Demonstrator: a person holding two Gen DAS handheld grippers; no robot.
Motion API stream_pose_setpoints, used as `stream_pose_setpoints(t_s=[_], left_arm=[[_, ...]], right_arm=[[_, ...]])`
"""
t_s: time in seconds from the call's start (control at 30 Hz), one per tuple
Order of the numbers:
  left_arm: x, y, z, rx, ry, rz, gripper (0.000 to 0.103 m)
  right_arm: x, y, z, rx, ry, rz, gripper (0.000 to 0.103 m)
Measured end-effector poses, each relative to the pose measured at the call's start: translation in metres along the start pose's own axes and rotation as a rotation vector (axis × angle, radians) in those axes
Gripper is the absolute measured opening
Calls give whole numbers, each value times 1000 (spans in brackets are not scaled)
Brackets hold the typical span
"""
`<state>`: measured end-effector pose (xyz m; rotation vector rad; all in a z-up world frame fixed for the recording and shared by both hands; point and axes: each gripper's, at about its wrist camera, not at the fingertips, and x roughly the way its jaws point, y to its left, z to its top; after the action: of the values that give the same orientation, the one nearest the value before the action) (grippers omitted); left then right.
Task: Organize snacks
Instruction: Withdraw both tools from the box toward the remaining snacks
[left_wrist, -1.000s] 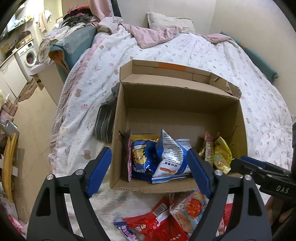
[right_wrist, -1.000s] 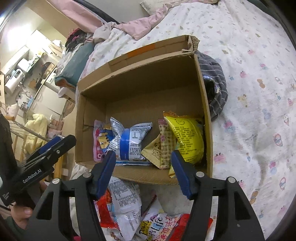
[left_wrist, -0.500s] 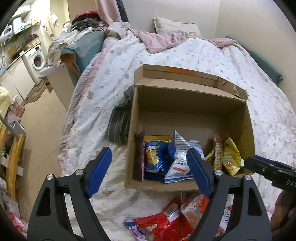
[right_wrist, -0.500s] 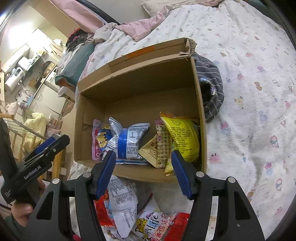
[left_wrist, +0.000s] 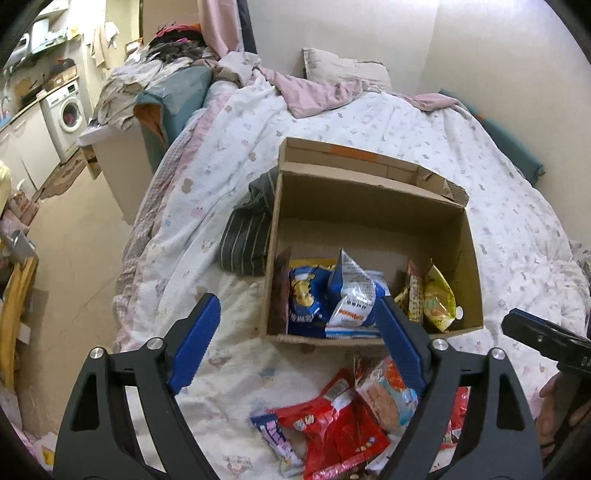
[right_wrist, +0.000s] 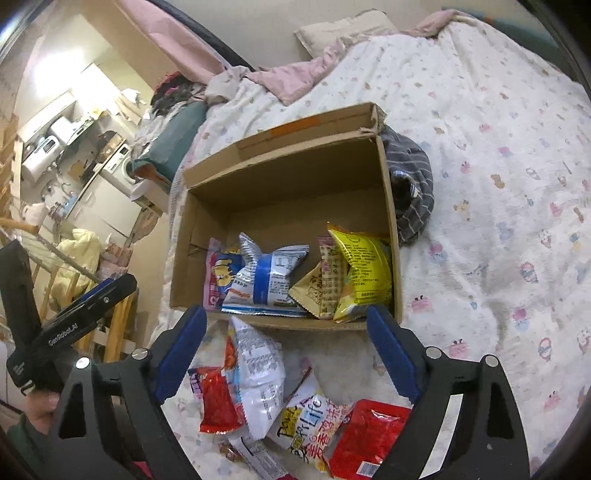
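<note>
Both my hand-held grippers, left (left_wrist: 295, 341) and right (right_wrist: 286, 352), empty; right's jaws just widened, left's a little. Brown cardboard box (right_wrist: 280, 177) on bed holds some snacks. Next: drop onto near loose red foil packet (left_wrist: 332, 428), pinch flat edge, avoid crushing.

Soft indoor light, brightest glare upper left in the right wrist view, mild shadows, strong fisheye bending, dark vignetted corners, slightly soft detail
</note>
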<state>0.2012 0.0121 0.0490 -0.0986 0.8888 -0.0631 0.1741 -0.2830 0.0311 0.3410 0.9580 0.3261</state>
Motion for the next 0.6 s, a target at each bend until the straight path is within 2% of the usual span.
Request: stream_pose_setpoints(t_s=[0.13, 0.33, 0.6], left_arm=[[-5, 6, -8, -26, 30, -52, 87], [-16, 10, -25, -2, 26, 6, 87], [-8, 23, -41, -42, 111, 34, 87]], right_arm=[[-8, 0, -7, -9, -2, 9, 91], [-11, -1, -29, -17, 40, 15, 91], [8, -1, -58, -21, 162, 34, 91]])
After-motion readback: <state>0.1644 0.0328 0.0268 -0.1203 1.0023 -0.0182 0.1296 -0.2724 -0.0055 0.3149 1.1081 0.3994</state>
